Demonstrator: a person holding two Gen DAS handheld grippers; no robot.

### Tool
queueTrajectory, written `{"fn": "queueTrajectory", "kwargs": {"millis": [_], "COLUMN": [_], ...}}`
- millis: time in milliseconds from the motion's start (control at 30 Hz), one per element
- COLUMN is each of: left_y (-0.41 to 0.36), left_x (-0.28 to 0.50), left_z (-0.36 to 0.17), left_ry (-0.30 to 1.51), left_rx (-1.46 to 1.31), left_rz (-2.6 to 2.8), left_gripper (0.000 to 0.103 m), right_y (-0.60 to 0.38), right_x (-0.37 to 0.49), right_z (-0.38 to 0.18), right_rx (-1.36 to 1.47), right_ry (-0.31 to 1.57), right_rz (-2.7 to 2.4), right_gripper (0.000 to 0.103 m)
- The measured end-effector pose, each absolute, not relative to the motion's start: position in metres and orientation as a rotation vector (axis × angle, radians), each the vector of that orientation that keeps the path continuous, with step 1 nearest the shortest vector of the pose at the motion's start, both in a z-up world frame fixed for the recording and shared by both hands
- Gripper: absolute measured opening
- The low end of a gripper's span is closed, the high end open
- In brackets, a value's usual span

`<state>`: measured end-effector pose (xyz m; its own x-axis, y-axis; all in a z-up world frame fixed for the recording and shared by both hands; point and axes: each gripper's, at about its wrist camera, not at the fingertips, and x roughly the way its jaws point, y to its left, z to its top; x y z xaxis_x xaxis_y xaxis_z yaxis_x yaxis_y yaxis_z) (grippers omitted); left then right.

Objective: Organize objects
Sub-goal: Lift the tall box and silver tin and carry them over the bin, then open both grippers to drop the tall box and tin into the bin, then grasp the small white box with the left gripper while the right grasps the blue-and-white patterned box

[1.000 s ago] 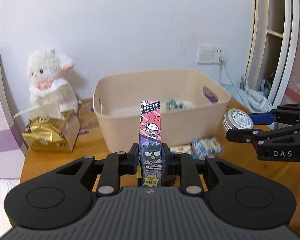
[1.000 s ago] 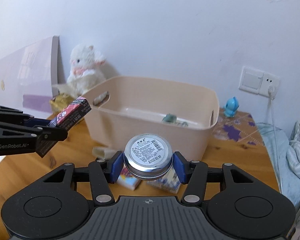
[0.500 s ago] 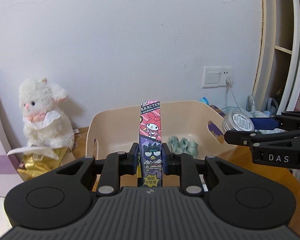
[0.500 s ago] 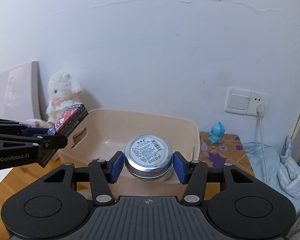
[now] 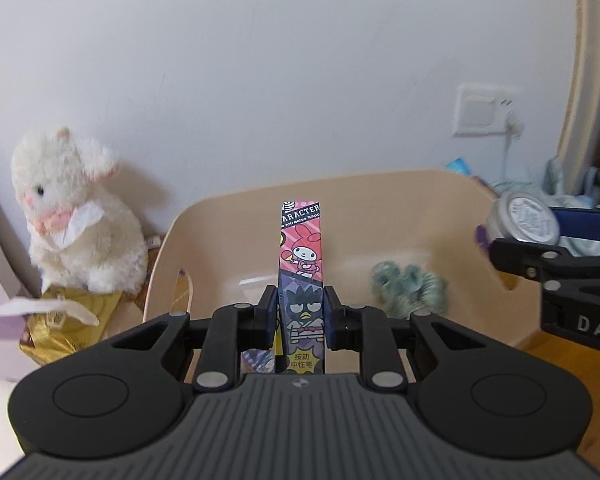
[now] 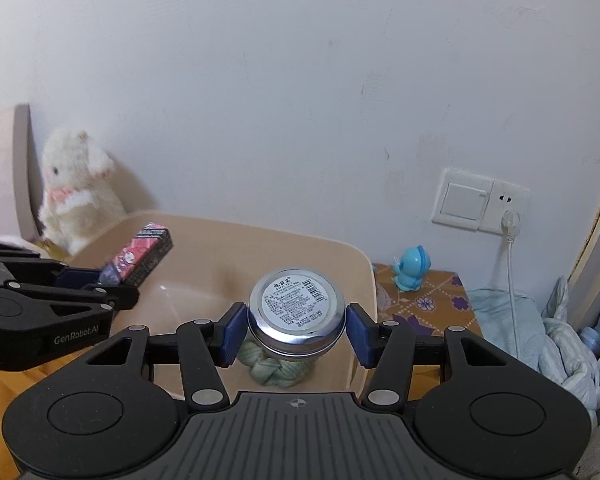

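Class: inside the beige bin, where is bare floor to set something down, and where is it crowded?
Bare floor lies in the bin between its left handle wall and the green scrunchie. The right side is crowded by that scrunchie, with the tin above it.

Home bedroom, lived-in. Plush toy (image 5: pixel 76 216) at 9 o'clock against a plain plastered wall (image 6: pixel 300 100). Wall switch and socket (image 6: pixel 480 202) at 3 o'clock, plug in. Crumpled bedding (image 6: pixel 540 332) lower right. Wooden counter (image 6: pixel 16 384) carries a beige bin (image 6: pixel 364 280); small blue figurine (image 6: pixel 413 266) behind it.
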<state>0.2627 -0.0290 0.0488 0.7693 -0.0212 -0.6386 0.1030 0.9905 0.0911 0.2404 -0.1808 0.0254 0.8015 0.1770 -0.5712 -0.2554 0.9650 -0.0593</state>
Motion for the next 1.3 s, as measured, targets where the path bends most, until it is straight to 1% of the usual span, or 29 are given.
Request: {"fn": "queueTrajectory", "kwargs": {"millis": [267, 367, 500, 533, 567, 600, 667, 733, 767, 867, 900, 933, 1100, 1300], "left_y": [-0.021, -0.020, -0.017, -0.016, -0.015, -0.014, -0.011, -0.007, -0.004, 0.000, 0.000, 0.002, 0.004, 0.006], "left_x": [0.290, 0.292, 0.291, 0.289, 0.287, 0.284, 0.277, 0.271, 0.267, 0.252, 0.248, 0.243, 0.219, 0.191], "left_z": [0.014, 0.005, 0.007, 0.010, 0.013, 0.016, 0.027, 0.037, 0.042, 0.053, 0.056, 0.058, 0.066, 0.058], "left_ry": [0.830, 0.852, 0.861, 0.859, 0.853, 0.840, 0.794, 0.769, 0.764, 0.726, 0.719, 0.713, 0.689, 0.693], "left_rx": [0.126, 0.132, 0.106, 0.106, 0.103, 0.099, 0.095, 0.086, 0.083, 0.101, 0.107, 0.112, 0.118, 0.130], "left_rz": [-0.030, -0.017, -0.003, 0.001, -0.001, -0.003, 0.008, 0.003, -0.004, -0.018, -0.021, -0.022, -0.031, -0.016], "left_gripper": [0.025, 0.025, 0.027, 0.028, 0.039, 0.058, 0.071, 0.071, 0.071, 0.072, 0.073, 0.073, 0.075, 0.076], "right_y": [-0.168, -0.168, -0.170, -0.171, -0.172, -0.174, -0.177, -0.182, -0.184, -0.187, -0.188, -0.188, -0.190, -0.198], "right_x": [0.262, 0.267, 0.267, 0.266, 0.264, 0.263, 0.259, 0.253, 0.250, 0.238, 0.234, 0.230, 0.209, 0.187], "right_z": [-0.001, -0.009, -0.014, -0.013, -0.011, -0.009, -0.002, 0.007, 0.012, 0.023, 0.025, 0.026, 0.021, 0.005], "right_rx": [-0.216, -0.214, -0.208, -0.205, -0.200, -0.194, -0.182, -0.154, -0.139, -0.127, -0.133, -0.141, -0.166, -0.151], "right_ry": [0.680, 0.708, 0.725, 0.723, 0.716, 0.707, 0.686, 0.660, 0.650, 0.624, 0.614, 0.606, 0.611, 0.626], "right_rz": [0.190, 0.188, 0.205, 0.205, 0.206, 0.215, 0.217, 0.223, 0.229, 0.249, 0.252, 0.251, 0.256, 0.266], "right_gripper": [0.051, 0.051, 0.052, 0.056, 0.060, 0.061, 0.066, 0.074, 0.076, 0.087, 0.093, 0.097, 0.101, 0.103]}}
